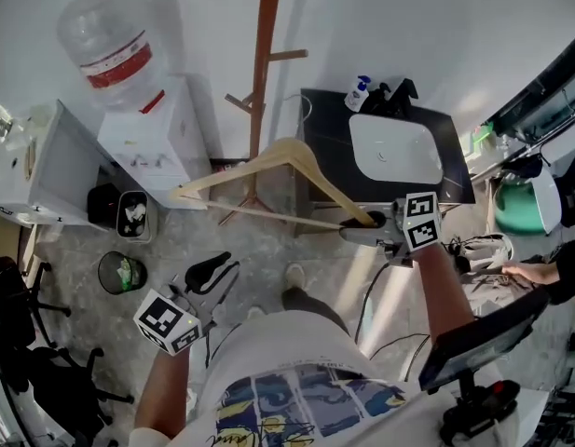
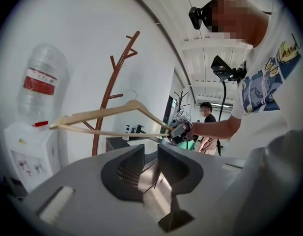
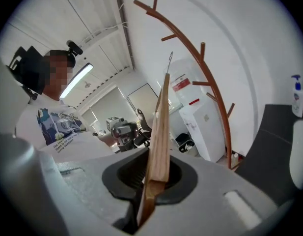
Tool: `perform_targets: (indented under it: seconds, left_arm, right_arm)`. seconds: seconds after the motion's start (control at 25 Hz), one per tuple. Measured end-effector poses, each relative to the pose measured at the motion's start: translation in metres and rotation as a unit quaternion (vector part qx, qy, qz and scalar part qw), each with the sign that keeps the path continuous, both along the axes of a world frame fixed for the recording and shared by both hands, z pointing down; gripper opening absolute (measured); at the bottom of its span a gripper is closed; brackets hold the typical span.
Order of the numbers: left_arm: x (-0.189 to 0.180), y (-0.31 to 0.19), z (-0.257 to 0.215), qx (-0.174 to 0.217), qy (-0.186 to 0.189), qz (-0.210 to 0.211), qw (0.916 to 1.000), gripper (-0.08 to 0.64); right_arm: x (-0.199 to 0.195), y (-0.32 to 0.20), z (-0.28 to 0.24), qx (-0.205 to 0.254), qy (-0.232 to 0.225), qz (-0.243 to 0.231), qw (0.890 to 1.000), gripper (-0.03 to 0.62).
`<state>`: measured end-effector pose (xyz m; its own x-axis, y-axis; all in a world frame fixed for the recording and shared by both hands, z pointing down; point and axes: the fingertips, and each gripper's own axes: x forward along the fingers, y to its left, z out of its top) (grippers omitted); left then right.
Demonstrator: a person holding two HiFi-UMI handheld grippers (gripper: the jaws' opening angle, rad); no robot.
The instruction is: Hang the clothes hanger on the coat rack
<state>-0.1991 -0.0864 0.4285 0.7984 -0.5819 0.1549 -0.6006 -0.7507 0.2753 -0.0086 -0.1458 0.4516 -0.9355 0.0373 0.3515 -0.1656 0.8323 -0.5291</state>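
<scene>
Right gripper pinches triangular wooden hanger.

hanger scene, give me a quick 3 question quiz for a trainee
1. Fill in: between the left gripper's fingers there is ____.
2. True or false: the hanger already hangs on the rack.
3. Which one grips the hanger? A. left gripper B. right gripper
Key: 1 nothing; 2 false, its hook is on no peg of the rack; 3 B.
</scene>
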Motion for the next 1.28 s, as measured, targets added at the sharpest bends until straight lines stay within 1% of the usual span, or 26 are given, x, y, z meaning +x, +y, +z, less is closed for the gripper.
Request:
perform_targets:
  seconds: [0.16,0.28,0.44,0.56,0.76,0.92,1.12,1.28]
  left_arm:
    - [-0.019,0.015,-0.001,0.006,0.006,-0.011,0.9999,0.087]
    - [-0.028,0.022,-0.005,0.012,0.010,-0.020,0.9997,0.087]
    - [-0.033,0.024,-0.012,0.021,0.010,-0.032,0.9992,0.087]
    - [-0.035,0.021,-0.017,0.028,0.014,-0.040,0.9987,0.087]
    - [-0.032,0.007,-0.028,0.035,0.018,-0.063,0.9972,0.087]
    - [-0.020,-0.007,-0.025,0.032,0.021,-0.069,0.9969,0.087]
    - [-0.010,-0.023,-0.022,0.031,0.031,-0.073,0.9964,0.087]
    - [-0.006,-0.034,-0.027,0.027,0.030,-0.081,0.9959,0.087]
  right_arm:
    - [-0.029,-0.009,-0.041,0.049,0.002,-0.018,0.999,0.032]
    - [-0.046,-0.027,-0.071,0.077,0.002,-0.020,0.997,0.032]
    - [-0.058,-0.064,-0.105,0.112,0.008,0.000,0.994,0.032]
    - [-0.060,-0.092,-0.120,0.128,0.015,0.015,0.992,0.032]
    - [-0.059,-0.137,-0.131,0.131,0.024,0.034,0.991,0.032]
    - [-0.062,-0.170,-0.128,0.129,0.036,0.055,0.989,0.032]
    - [-0.072,-0.193,-0.122,0.144,0.061,0.072,0.985,0.032]
    - [-0.078,-0.202,-0.115,0.156,0.070,0.076,0.982,0.032]
